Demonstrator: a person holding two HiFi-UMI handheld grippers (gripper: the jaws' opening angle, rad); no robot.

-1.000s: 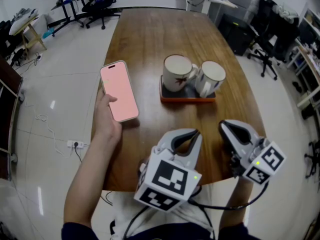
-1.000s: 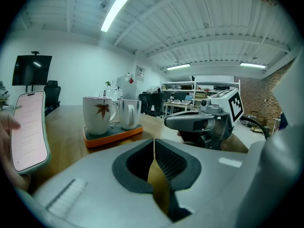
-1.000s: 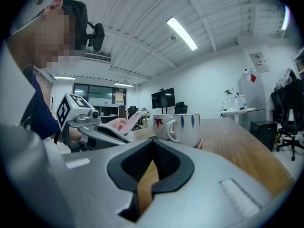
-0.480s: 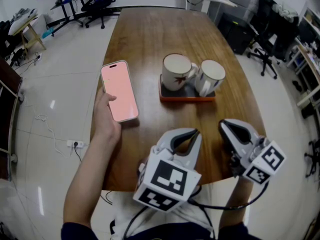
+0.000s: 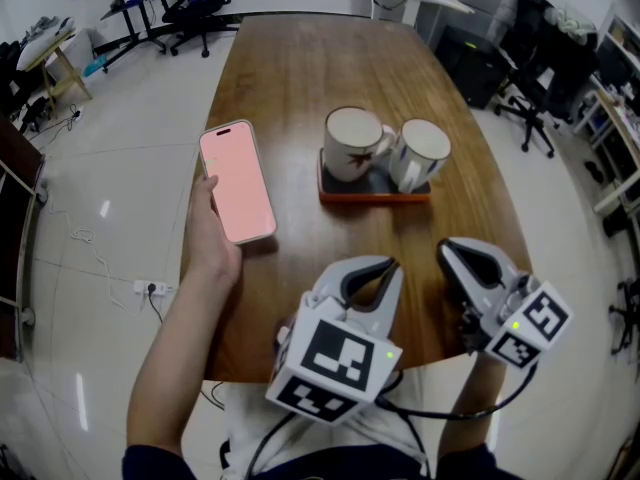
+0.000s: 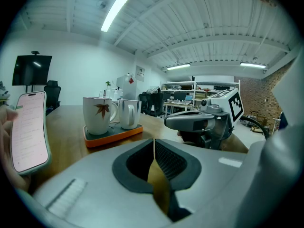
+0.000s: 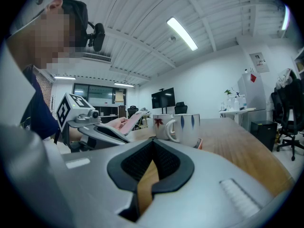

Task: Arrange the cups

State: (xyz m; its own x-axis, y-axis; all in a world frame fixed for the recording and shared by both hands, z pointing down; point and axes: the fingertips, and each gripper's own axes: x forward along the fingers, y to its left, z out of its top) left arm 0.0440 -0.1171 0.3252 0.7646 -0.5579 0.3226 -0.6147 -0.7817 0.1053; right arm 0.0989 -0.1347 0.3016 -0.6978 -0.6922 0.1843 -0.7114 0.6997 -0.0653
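Table (image 5: 330, 230) bare before and beyond tray (image 5: 372, 197) of cups (image 5: 356, 144); phone (image 5: 238, 181) obstructs left edge.

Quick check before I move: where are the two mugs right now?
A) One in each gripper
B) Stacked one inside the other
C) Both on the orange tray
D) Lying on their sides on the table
C: the leaf-print mug and the blue-striped mug stand upright side by side on the orange tray.

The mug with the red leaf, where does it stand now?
In the head view, the leaf mug stands on the left side of the orange tray, with the blue-marked mug at its right and the phone further left.
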